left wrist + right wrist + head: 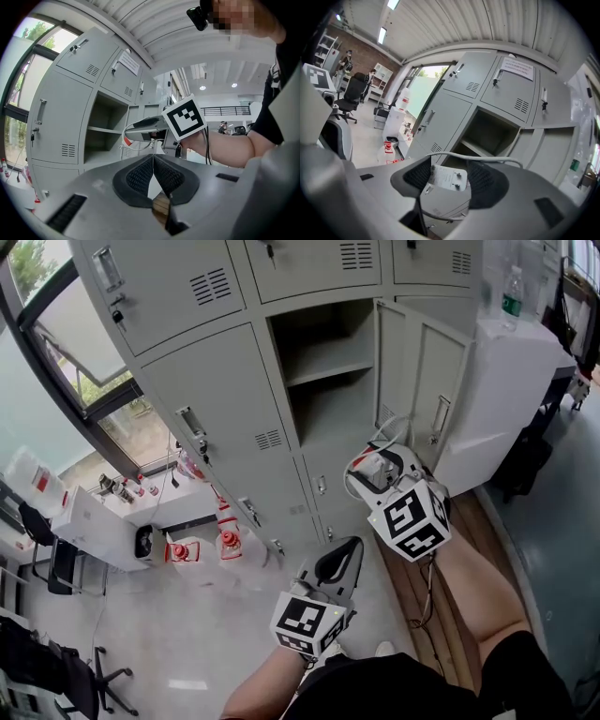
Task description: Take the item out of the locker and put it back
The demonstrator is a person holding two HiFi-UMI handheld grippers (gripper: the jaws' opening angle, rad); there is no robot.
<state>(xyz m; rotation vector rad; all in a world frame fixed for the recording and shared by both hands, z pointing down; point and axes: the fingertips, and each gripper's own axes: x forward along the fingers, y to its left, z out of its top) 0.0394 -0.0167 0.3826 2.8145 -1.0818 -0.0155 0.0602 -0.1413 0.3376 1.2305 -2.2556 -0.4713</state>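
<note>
The grey locker's open compartment (pixel 328 381) shows a bare shelf (pixel 330 367); its door (pixel 417 381) is swung out to the right. In front of and below the opening, my right gripper (pixel 372 468) is shut on a white power adapter (pixel 380 465) whose white cable (pixel 394 427) loops above it. In the right gripper view the adapter (pixel 447 177) sits between the black pads (pixel 487 180), facing the open compartment (pixel 490 133). My left gripper (pixel 339 557) is lower and nearer to me, its jaws shut with nothing in them. Its pads (pixel 140 176) meet in the left gripper view.
Closed locker doors (pixel 220 442) surround the opening. A white cabinet (pixel 511 399) with a bottle (pixel 511 296) on top stands to the right. Red-and-white containers (pixel 202 545) sit on the floor at the left, near a low white table (pixel 98 521). An office chair (pixel 89 681) is at the lower left.
</note>
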